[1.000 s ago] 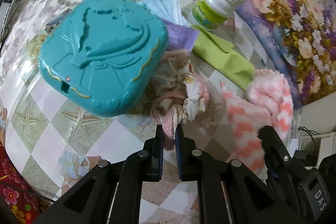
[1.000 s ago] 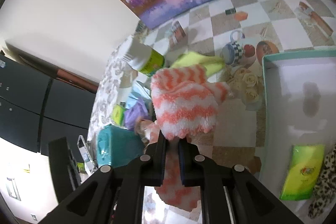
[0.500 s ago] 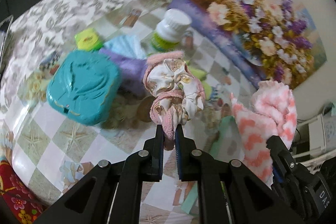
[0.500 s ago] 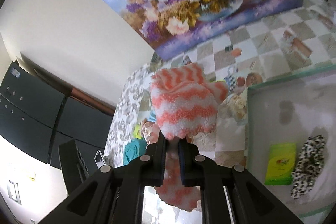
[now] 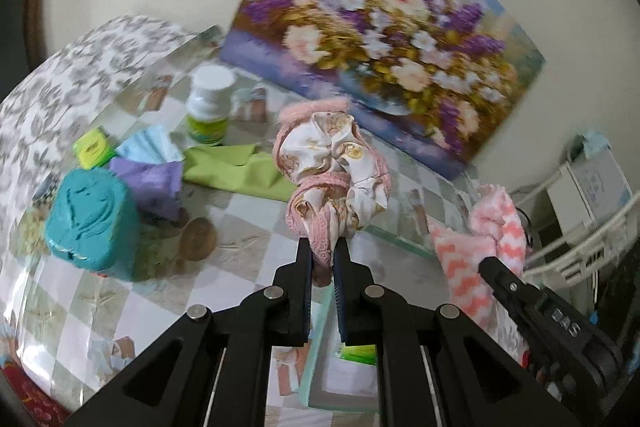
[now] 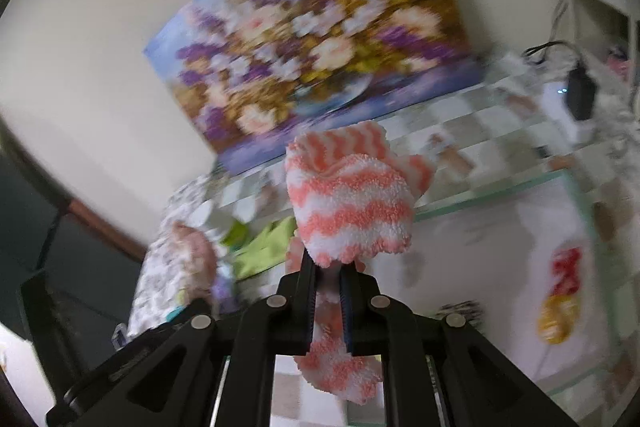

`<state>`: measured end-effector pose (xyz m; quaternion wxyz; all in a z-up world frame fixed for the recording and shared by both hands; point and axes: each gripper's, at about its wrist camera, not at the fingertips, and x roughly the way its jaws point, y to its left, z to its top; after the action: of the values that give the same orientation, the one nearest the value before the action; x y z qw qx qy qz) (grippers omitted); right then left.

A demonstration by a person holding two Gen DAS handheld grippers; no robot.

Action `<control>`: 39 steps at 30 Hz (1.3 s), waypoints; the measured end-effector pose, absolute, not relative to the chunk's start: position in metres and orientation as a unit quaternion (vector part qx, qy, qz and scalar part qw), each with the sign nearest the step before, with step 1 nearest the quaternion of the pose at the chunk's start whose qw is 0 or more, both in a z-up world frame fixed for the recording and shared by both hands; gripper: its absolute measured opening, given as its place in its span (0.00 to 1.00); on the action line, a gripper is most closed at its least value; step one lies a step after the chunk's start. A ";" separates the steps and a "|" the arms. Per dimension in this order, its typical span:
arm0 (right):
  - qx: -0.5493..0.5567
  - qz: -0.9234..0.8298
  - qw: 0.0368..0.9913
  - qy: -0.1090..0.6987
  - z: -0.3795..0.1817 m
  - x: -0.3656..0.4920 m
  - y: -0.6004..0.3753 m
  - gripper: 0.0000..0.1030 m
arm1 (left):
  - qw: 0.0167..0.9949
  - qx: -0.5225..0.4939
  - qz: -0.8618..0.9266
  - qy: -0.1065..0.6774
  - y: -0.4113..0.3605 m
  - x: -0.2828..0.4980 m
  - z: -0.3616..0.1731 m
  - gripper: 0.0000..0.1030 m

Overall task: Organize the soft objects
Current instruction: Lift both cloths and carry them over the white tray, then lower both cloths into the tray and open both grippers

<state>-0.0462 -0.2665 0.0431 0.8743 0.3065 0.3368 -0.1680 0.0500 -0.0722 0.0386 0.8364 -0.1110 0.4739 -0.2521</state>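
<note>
Your left tool is clamped on the crumpled pink-and-cream satin scrunchie, your right tool on the fluffy coral-and-white striped sock; both hang above the worktop. The shallow pale-green tray lies to the right, nearer your right hand.

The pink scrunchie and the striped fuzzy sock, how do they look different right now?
The scrunchie is bunched, smooth printed fabric with pink trim; the fuzzy sock is fluffy, with coral and white wavy stripes. The scrunchie is pinched in the left gripper, the sock in the right gripper. Both are soft and held clear of the table.
</note>
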 end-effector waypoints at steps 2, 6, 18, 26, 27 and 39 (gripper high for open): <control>0.295 -0.204 0.867 0.345 0.042 -0.052 -0.277 0.11 | 0.836 -0.098 -0.266 0.470 -0.080 0.044 0.040 0.10; 0.293 -0.253 0.848 0.362 0.033 -0.066 -0.298 0.11 | 0.834 -0.061 -0.295 0.462 -0.104 0.030 0.042 0.10; 0.327 -0.320 0.794 0.400 -0.001 -0.096 -0.348 0.12 | 0.806 0.036 -0.356 0.471 -0.174 0.003 0.012 0.10; 0.332 -0.313 0.768 0.449 -0.035 -0.089 -0.352 0.14 | 0.790 0.069 -0.354 0.496 -0.200 0.007 -0.022 0.10; 0.334 -0.311 0.766 0.453 -0.039 -0.087 -0.352 0.14 | 0.790 0.074 -0.352 0.496 -0.201 0.009 -0.026 0.10; 0.319 -0.304 0.756 0.484 -0.053 -0.075 -0.344 0.53 | 0.790 0.080 -0.326 0.512 -0.206 0.025 -0.037 0.34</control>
<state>-0.0753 -0.3438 -0.0528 0.7555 0.3194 0.4843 -0.3043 0.0254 -0.2058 -0.0375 0.7904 0.0800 0.5124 -0.3260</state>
